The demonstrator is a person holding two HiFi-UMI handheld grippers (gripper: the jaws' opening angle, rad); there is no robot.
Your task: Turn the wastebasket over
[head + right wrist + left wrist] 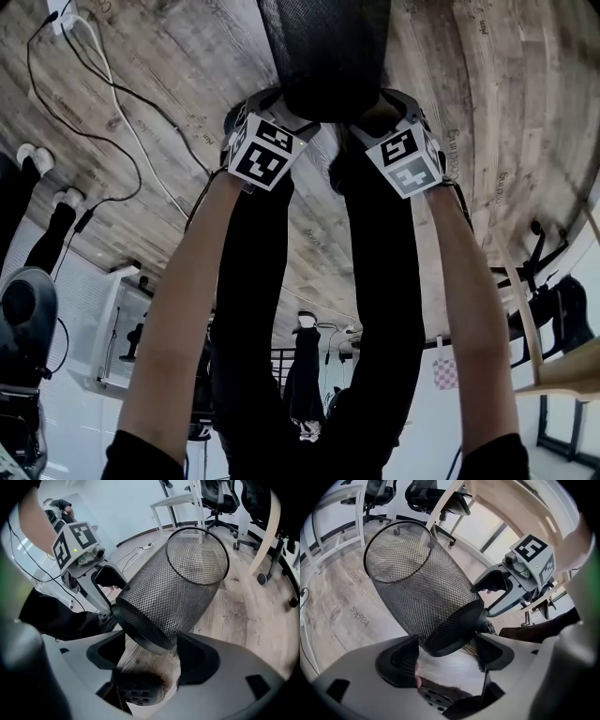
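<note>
The black mesh wastebasket (417, 588) hangs tipped over the wood floor (178, 66). Its open top points far away. The left gripper (449, 646) and the right gripper (151, 644) each squeeze its round bottom, one on each side.
</note>
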